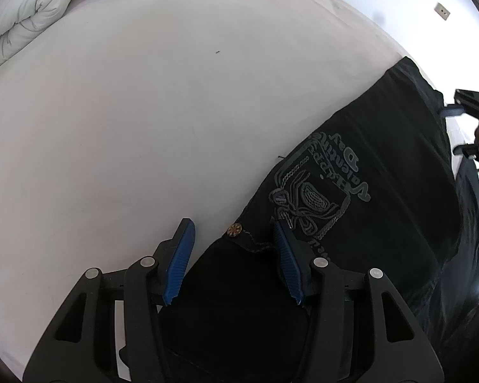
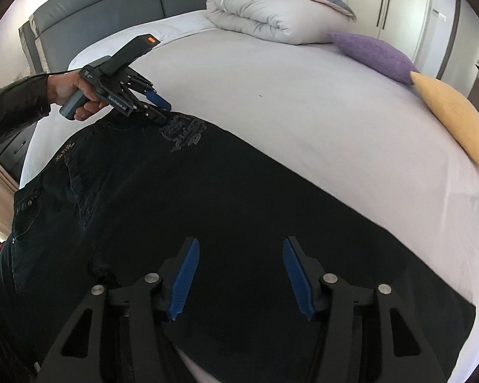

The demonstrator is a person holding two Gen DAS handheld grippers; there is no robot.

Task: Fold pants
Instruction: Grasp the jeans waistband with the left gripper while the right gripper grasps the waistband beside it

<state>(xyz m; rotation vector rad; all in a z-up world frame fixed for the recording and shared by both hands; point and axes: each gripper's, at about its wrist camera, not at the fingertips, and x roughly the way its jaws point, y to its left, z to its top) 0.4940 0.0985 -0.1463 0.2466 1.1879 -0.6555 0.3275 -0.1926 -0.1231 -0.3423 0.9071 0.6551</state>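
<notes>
Pants [image 2: 182, 210] lie spread flat on the bed [image 2: 303, 102], dark fabric across the near side of the pale sheet, with the grey embroidered emblem [image 1: 319, 191] and a small brass button [image 1: 234, 230] facing up. Your left gripper [image 1: 236, 255] points steeply down at the pants' edge beside that button; one blue pad sits over the sheet, the other over the dark cloth just by the emblem. Its jaws stand partly apart, and the pads do not look pressed on the fabric, though from this angle you cannot be fully sure whether the tips touch it. In the right wrist view your left hand [image 2: 76, 95] wraps the gripper's handle, sleeve at the frame's left edge, and the tips meet the pants close to the emblem. Your right gripper [image 2: 241, 274] hangs over a plain stretch of the pants, well apart from the left one, jaws about half wide with only dark cloth showing between the pads and nothing clamped. A folded white duvet [image 2: 265, 9] sits at the far end of the bed, with a purple cushion [image 2: 376, 54] and a yellow cushion [image 2: 456, 121] touching along the far side.
</notes>
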